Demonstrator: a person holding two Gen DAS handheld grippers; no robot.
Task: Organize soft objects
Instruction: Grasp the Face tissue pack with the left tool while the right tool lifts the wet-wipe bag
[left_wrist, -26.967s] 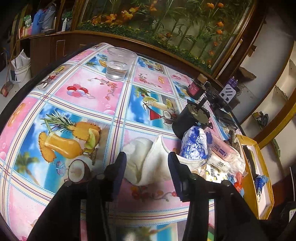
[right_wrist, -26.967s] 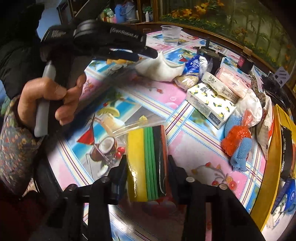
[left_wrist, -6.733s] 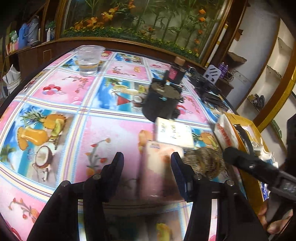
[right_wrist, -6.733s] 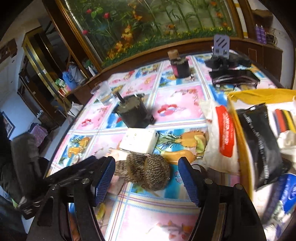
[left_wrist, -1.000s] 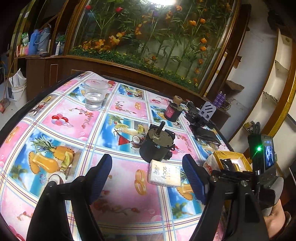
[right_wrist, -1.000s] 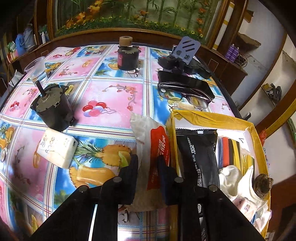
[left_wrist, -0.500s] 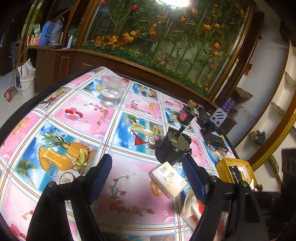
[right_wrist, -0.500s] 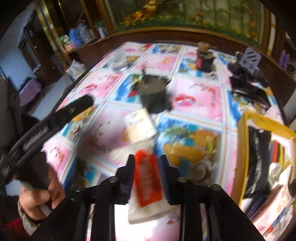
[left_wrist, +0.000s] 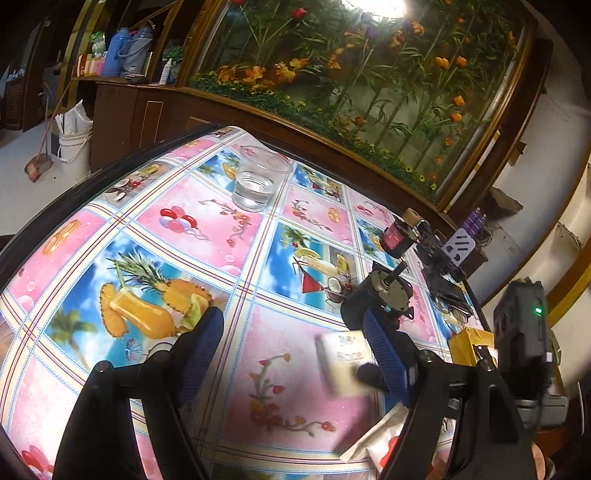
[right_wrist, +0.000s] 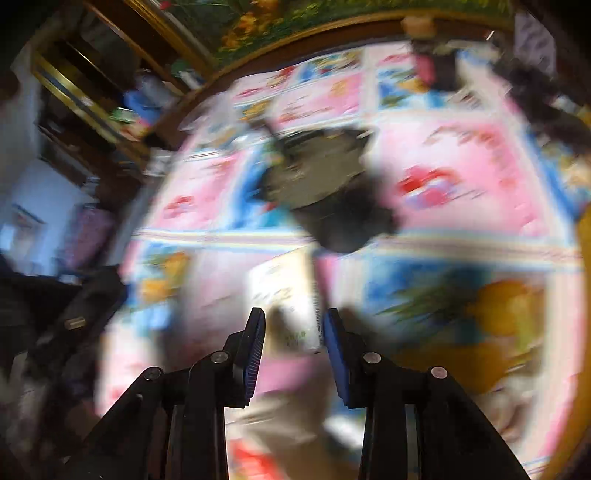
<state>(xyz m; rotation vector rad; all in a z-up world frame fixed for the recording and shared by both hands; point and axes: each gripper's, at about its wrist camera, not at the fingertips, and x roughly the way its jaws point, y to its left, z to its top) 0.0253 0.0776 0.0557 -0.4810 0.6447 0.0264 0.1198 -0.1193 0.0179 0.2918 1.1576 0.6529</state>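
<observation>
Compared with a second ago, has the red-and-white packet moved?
Yes. The red-and-white packet has left the yellow box and now lies nearer the camera than the tissue pack.

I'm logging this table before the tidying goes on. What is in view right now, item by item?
tissue pack: one, white, on the tablecloth by the left gripper's right finger
snack packet: one, white with red, at the near table edge
motor: one, black, behind the tissue pack
plastic cup: one, clear, far side of the table
small bottle: one, dark with red label, far right
yellow box: one, at the right edge
tablecloth: one, pink and blue fruit print
left gripper: open, empty
right gripper: jaws opening, above the tissue pack, blurred
</observation>
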